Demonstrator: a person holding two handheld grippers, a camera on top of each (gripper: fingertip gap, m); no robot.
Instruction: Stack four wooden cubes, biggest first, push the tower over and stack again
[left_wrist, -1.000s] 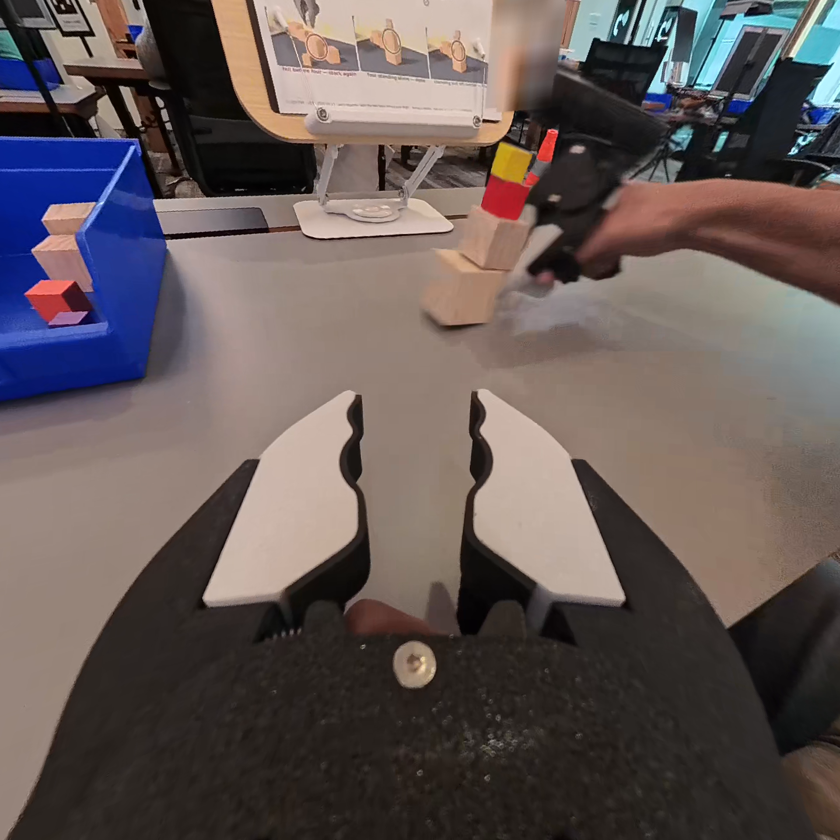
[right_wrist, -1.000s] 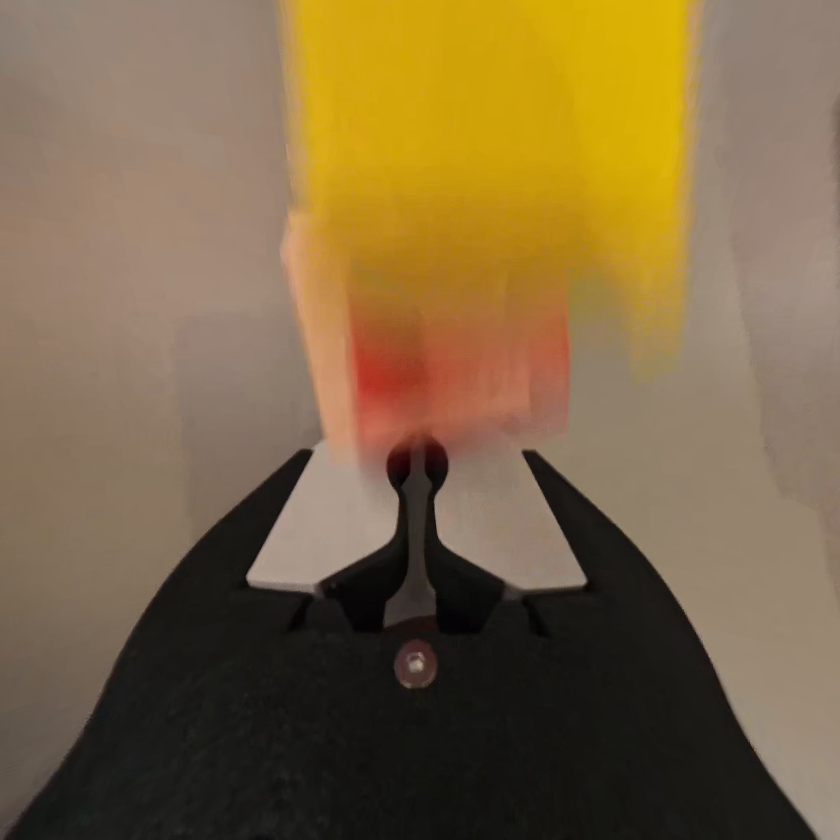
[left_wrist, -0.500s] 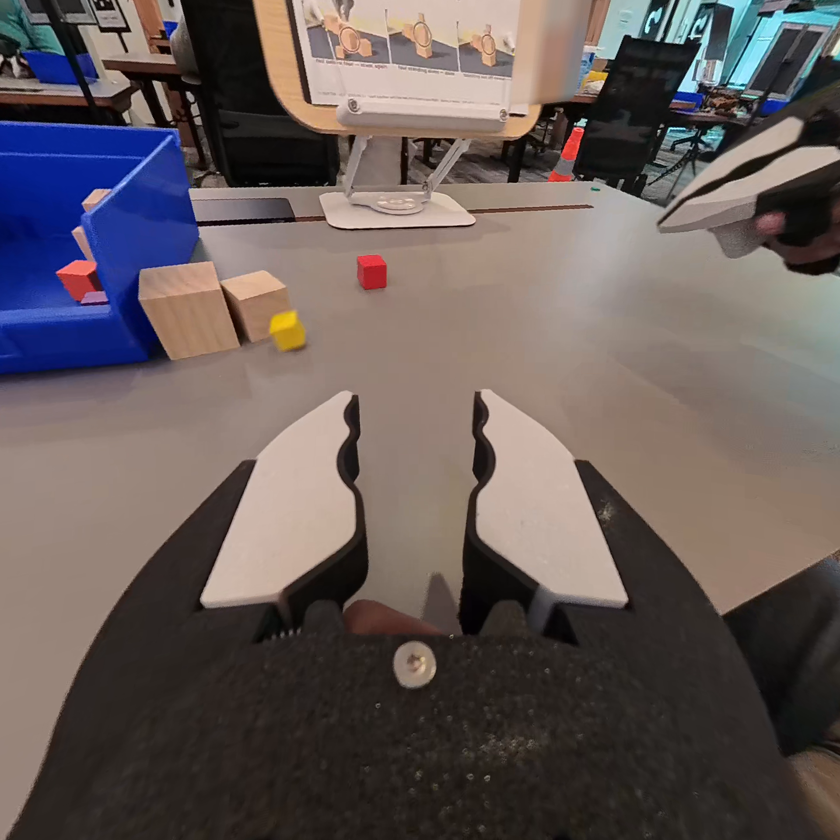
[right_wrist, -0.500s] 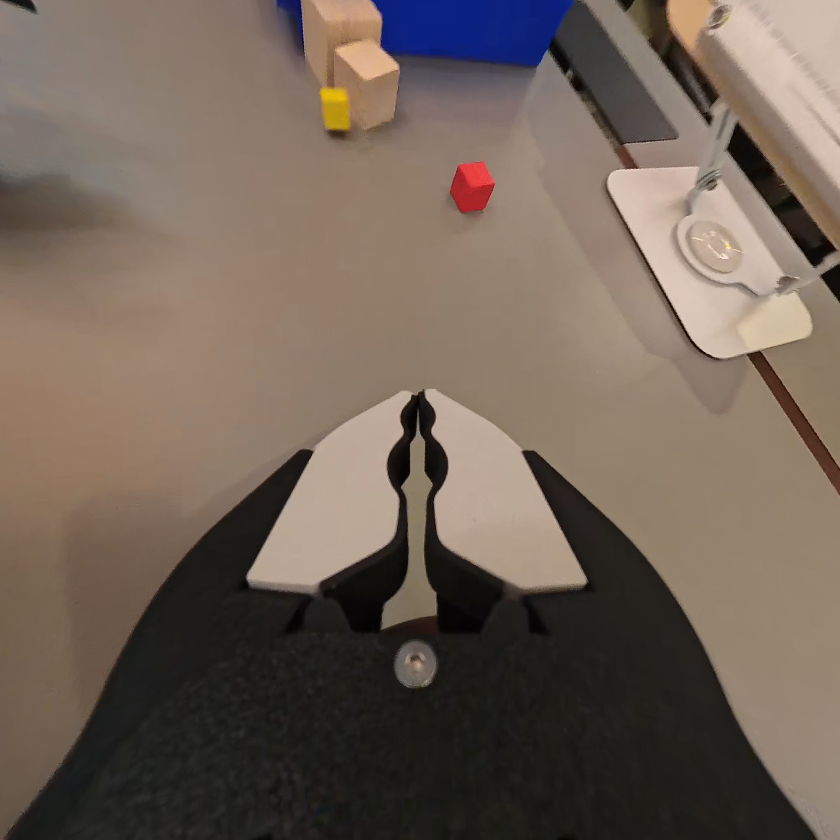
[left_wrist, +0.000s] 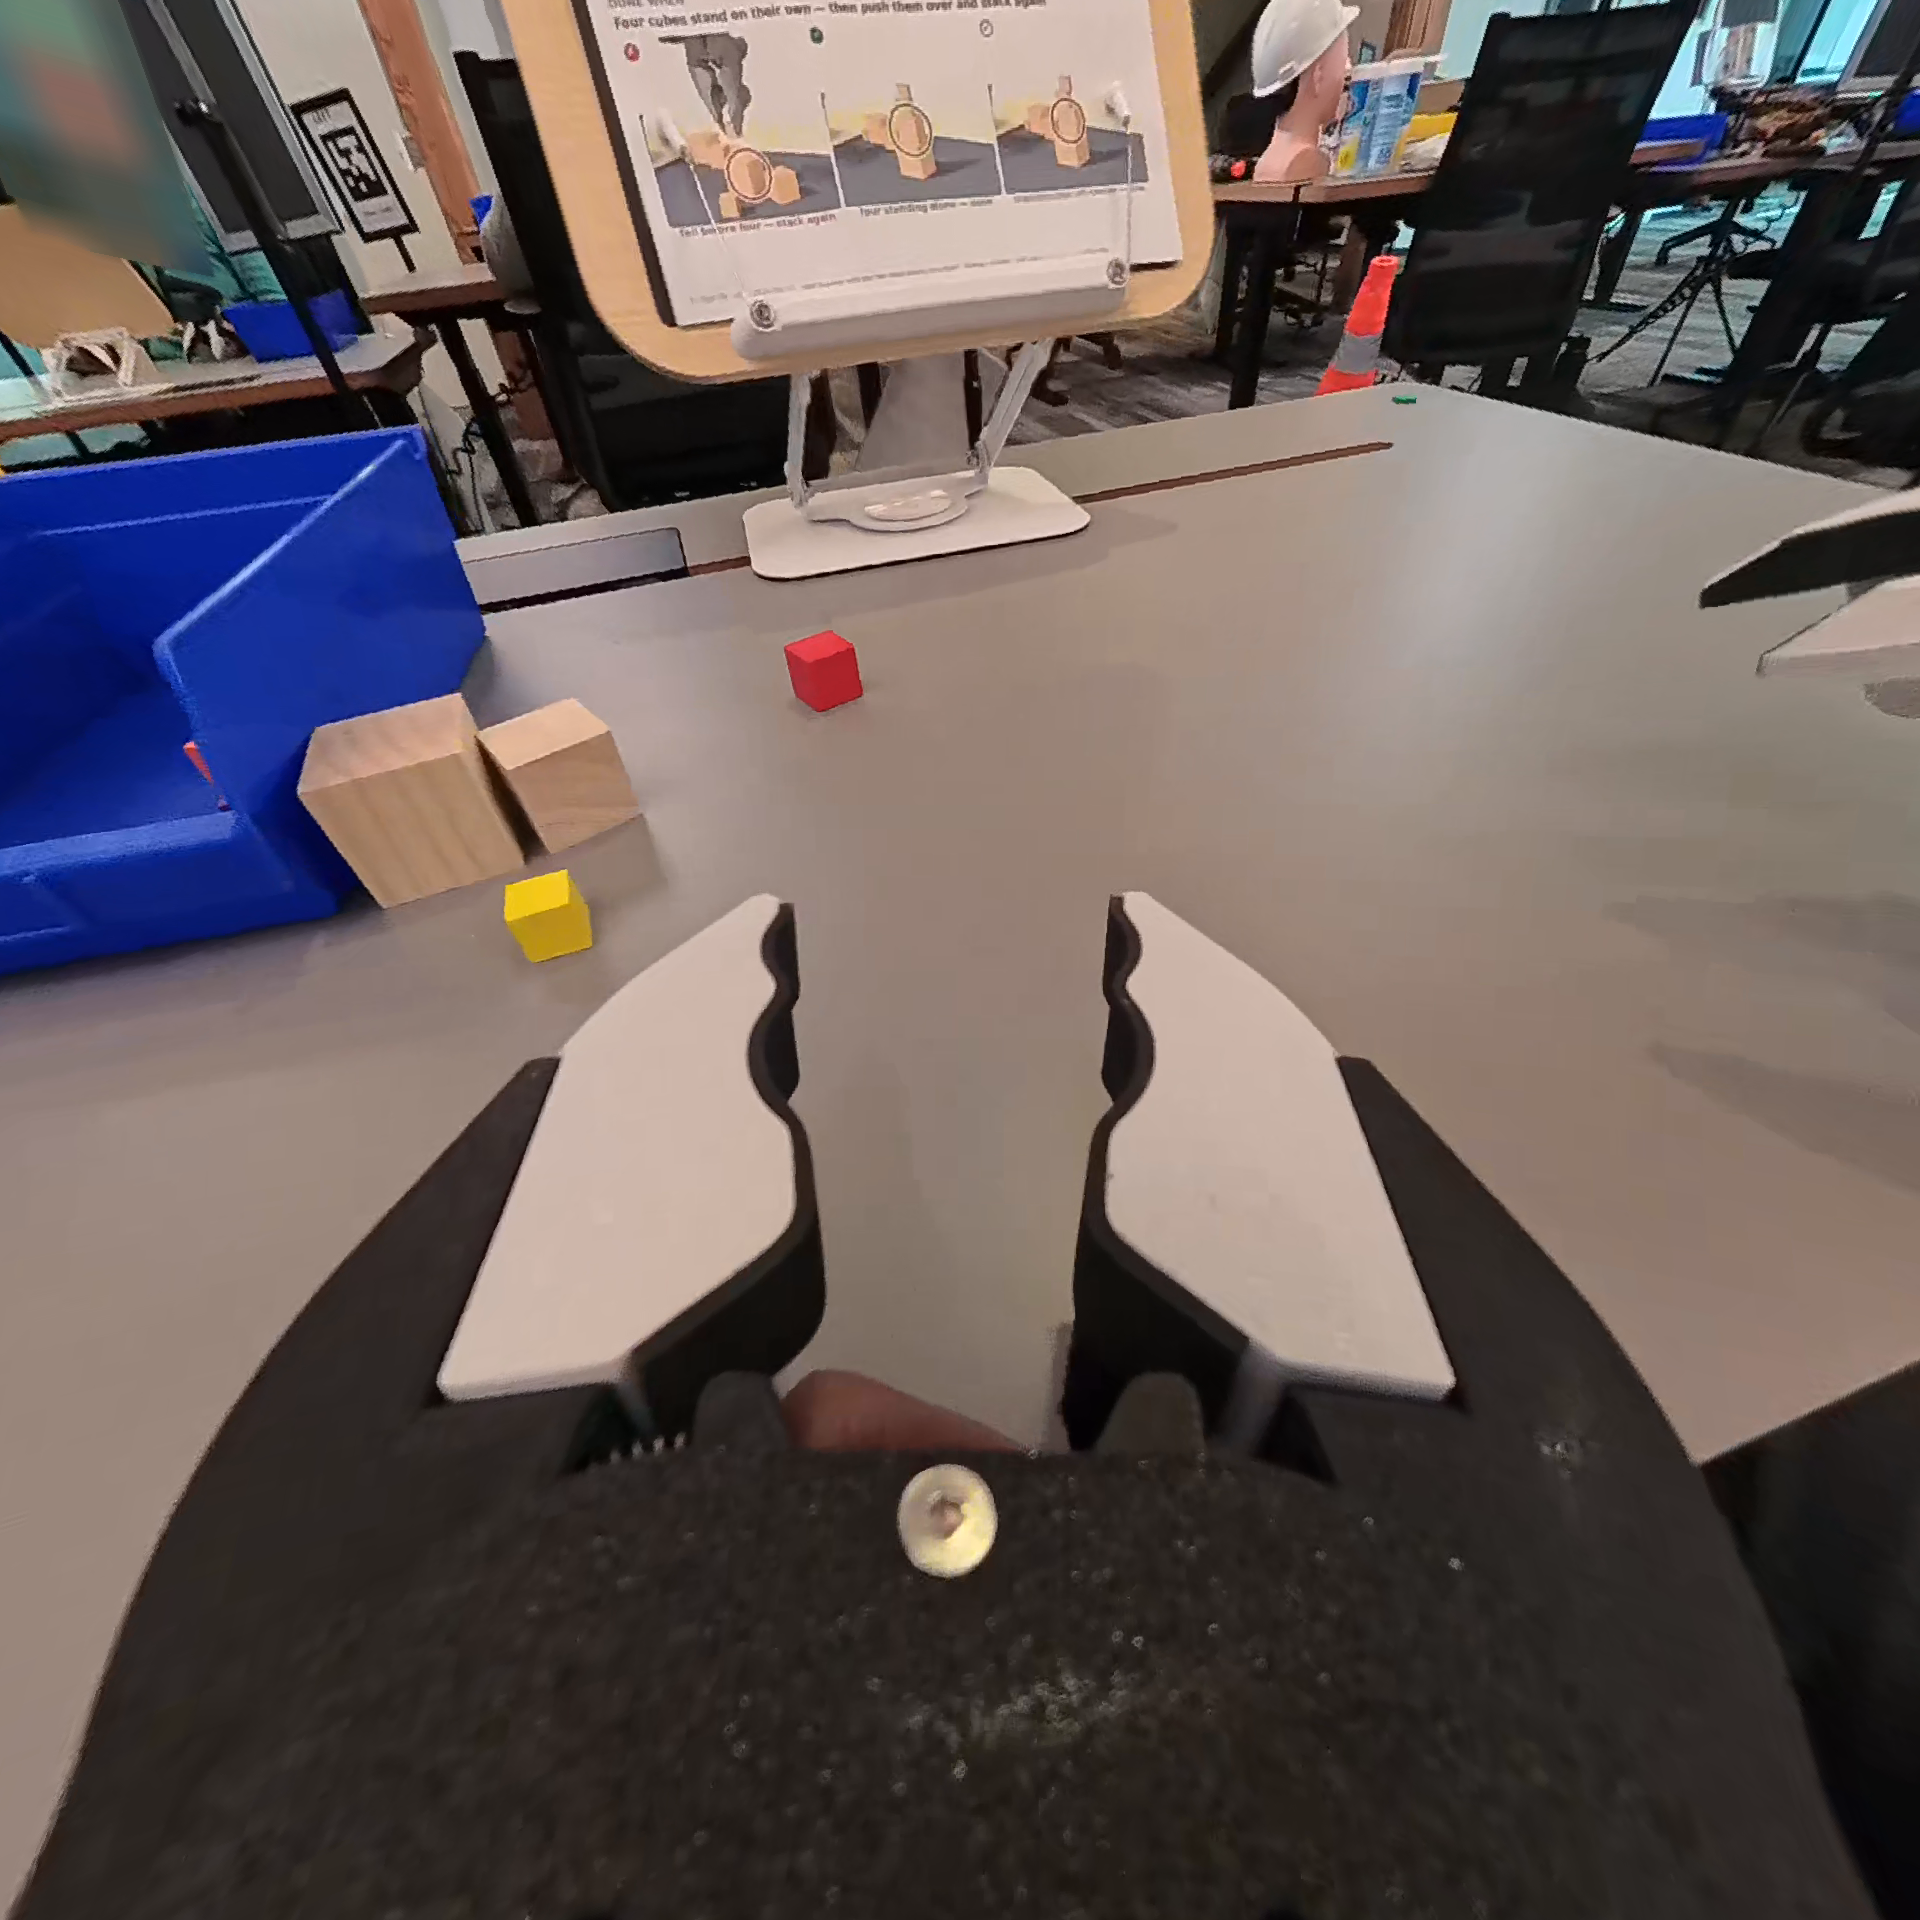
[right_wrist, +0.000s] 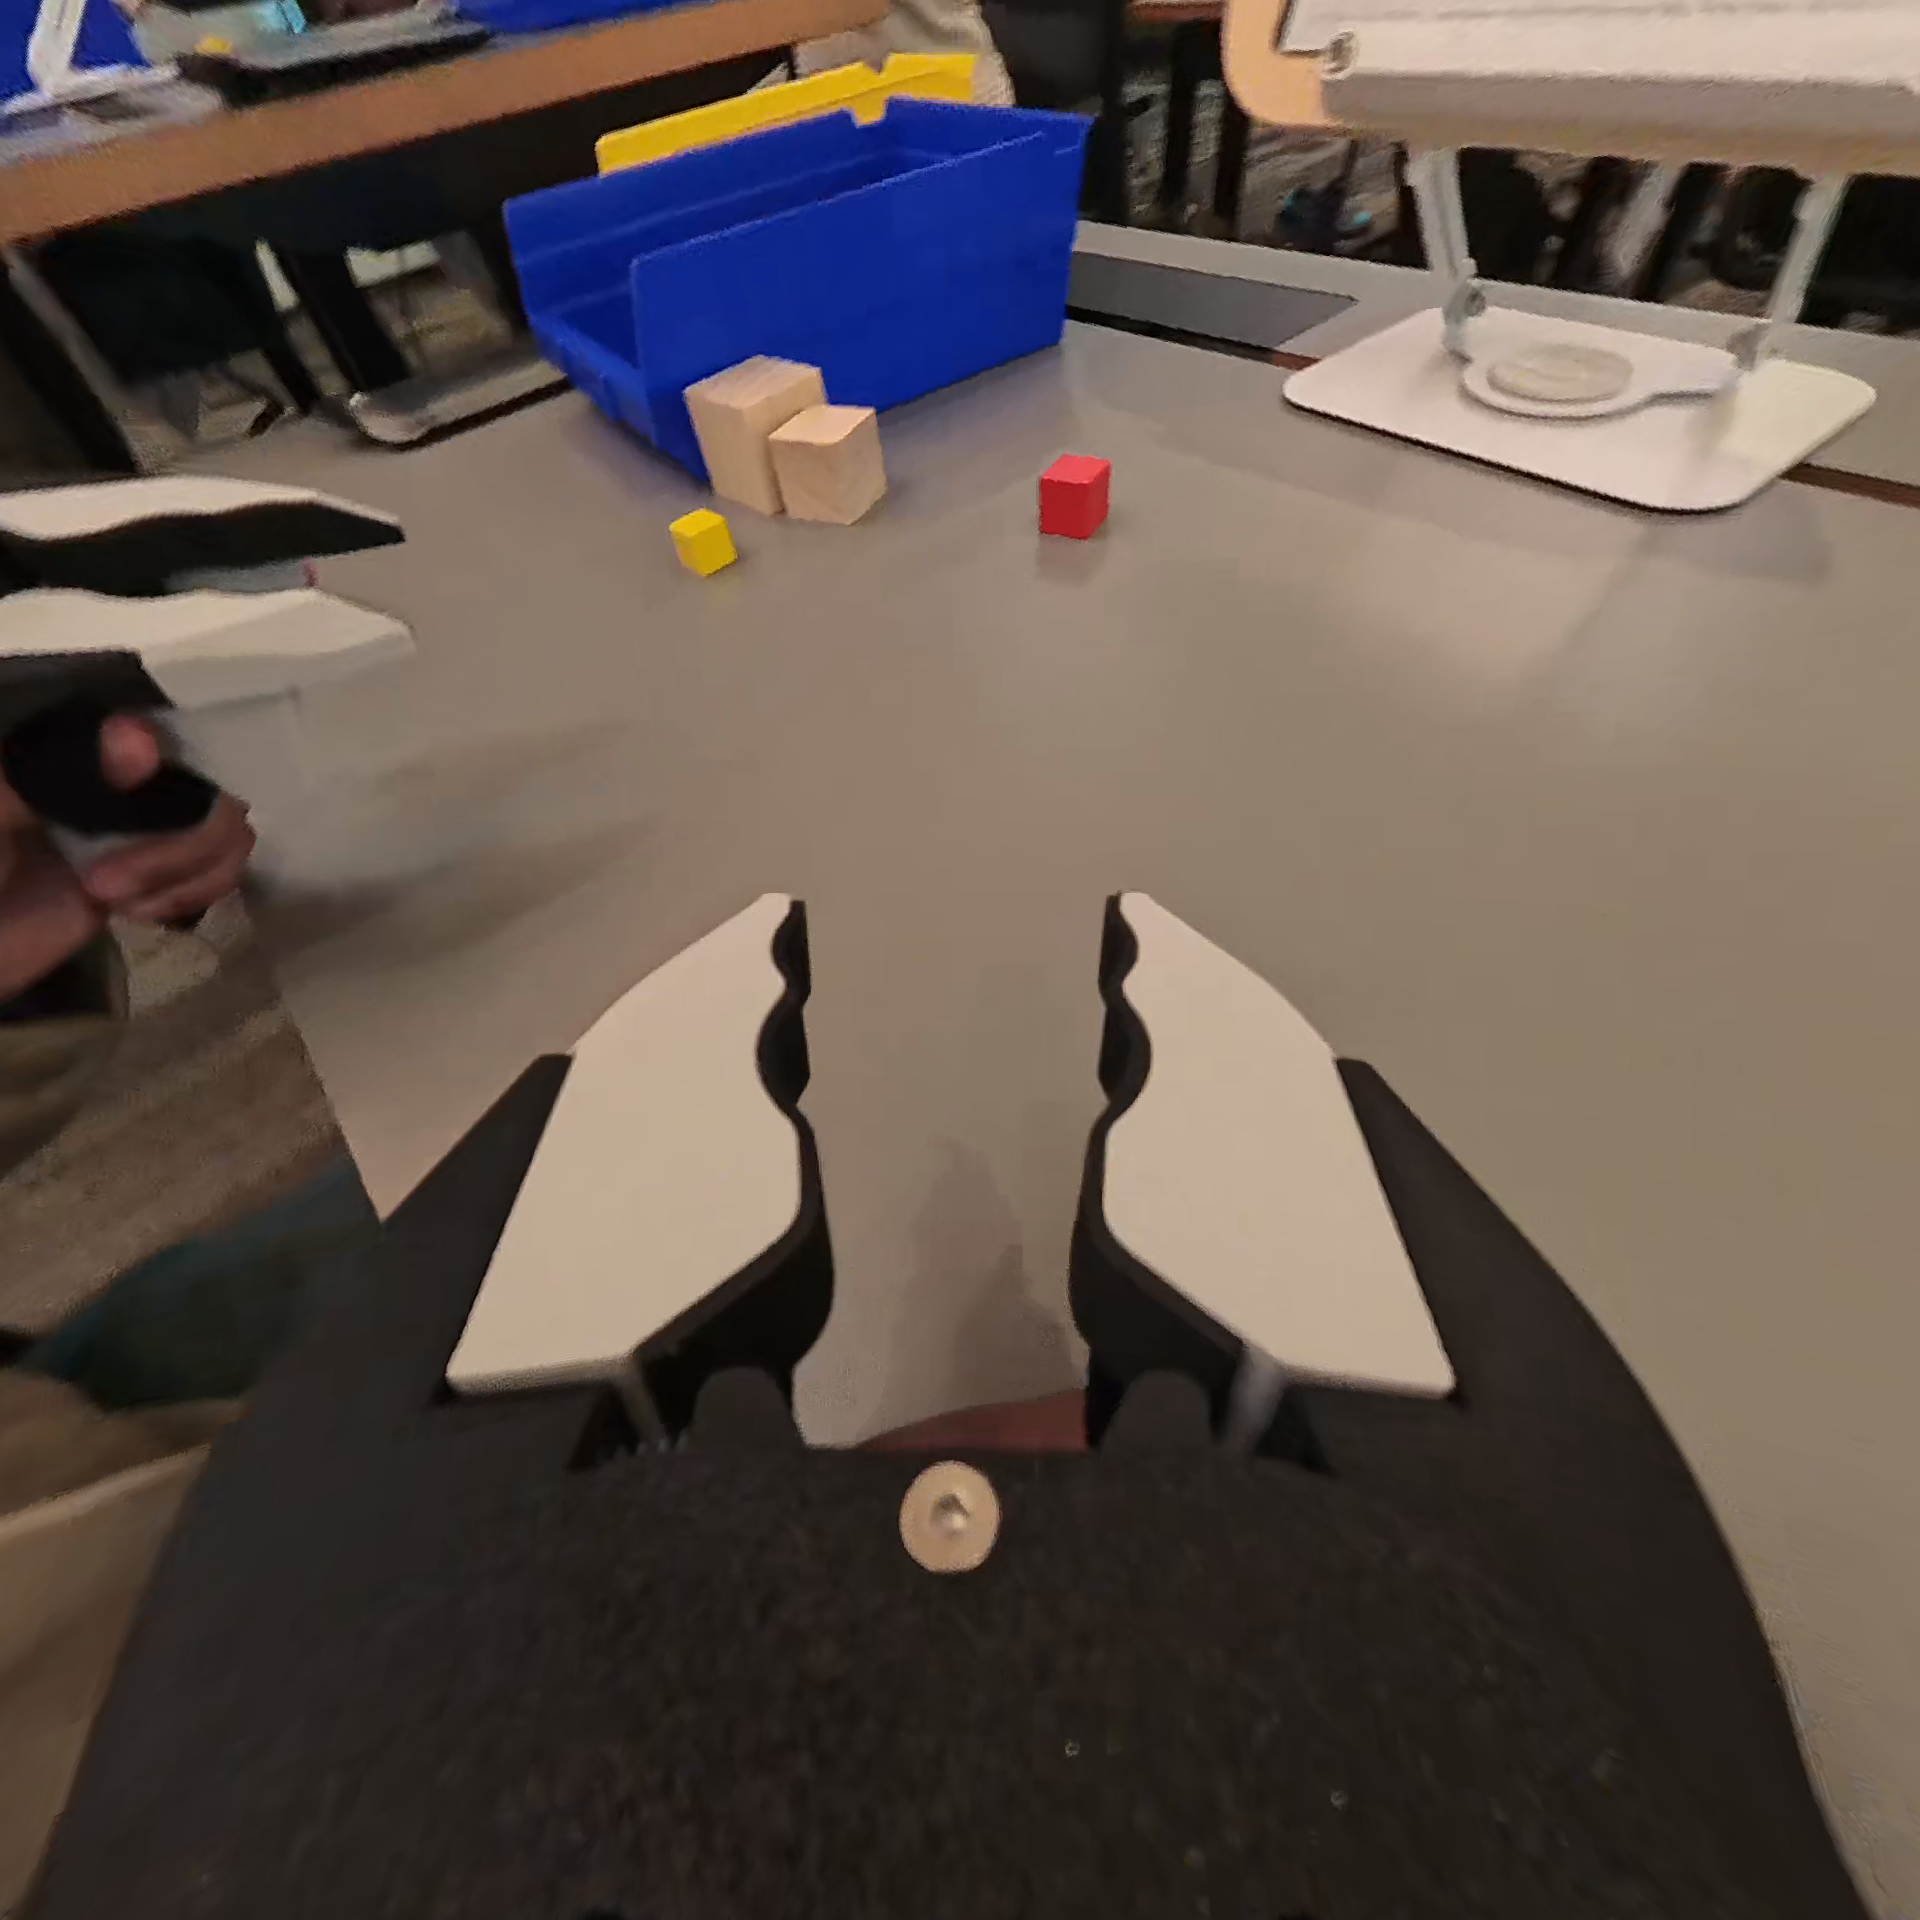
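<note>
A second ago the four cubes stood as a leaning tower with my right gripper (right_wrist: 951, 914) pressed shut against it; now the tower is down and that gripper has spread its jaws wide, holding nothing. My left gripper (left_wrist: 945, 914) stays spread and empty too. So the push is done, I judge, and restacking is what remains.

The large pale wooden cube (left_wrist: 410, 800) rests against the outer wall of the blue plastic bin (left_wrist: 312, 623) near the desk's (left_wrist: 1351, 831) far left corner. The smaller pale wooden cube (left_wrist: 561, 774) touches its side, tilted. The small yellow cube (left_wrist: 548, 914) lies just beside them on my side. The small red cube (left_wrist: 823, 670) sits apart, toward the middle of the far edge. The largest should go first.
</note>
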